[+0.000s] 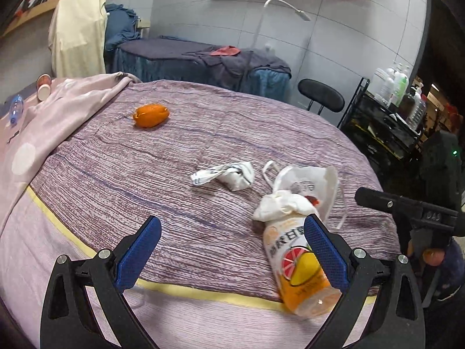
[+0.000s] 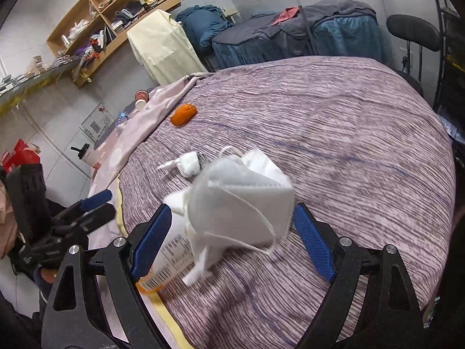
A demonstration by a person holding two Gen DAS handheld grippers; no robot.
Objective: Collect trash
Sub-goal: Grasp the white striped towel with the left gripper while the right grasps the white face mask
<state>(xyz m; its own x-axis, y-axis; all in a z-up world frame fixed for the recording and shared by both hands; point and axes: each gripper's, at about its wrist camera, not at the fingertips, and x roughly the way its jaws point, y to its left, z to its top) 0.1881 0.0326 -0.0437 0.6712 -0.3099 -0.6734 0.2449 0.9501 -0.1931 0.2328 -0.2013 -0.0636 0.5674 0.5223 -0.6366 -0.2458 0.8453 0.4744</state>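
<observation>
On the bed (image 1: 180, 145), the trash is lying scattered across the striped purple cover. Toward the far left edge, beside the rumpled pink sheet (image 1: 58, 110), an orange peel (image 1: 151, 115) is sitting alone, well apart from everything else. Moving right, a crumpled paper wrapper (image 1: 225, 174) is resting near the middle of the bed. Right of that, near the front edge, a juice bottle (image 1: 299, 270) is lying on its side with a wad of tissue (image 1: 280, 206) at its neck, and a white face mask (image 1: 308, 183) is lying just beyond it, touching or overlapping the tissue.

The left gripper (image 1: 232, 250) is hovering over the front edge with its jaws spread wide and nothing between them; its right finger is crossing in front of the bottle. The right gripper (image 2: 229, 238) is also spread wide, framing the mask and the bottle's barcode side, though gripping neither.

The likely trouble is the tangle. The mask's loose straps are trailing around the tissue and bottle, so closing on the mask could drag the bottle, which is round and lying close to the front edge, and it may roll off. Both grippers are also converging on the same cluster and could collide.
</observation>
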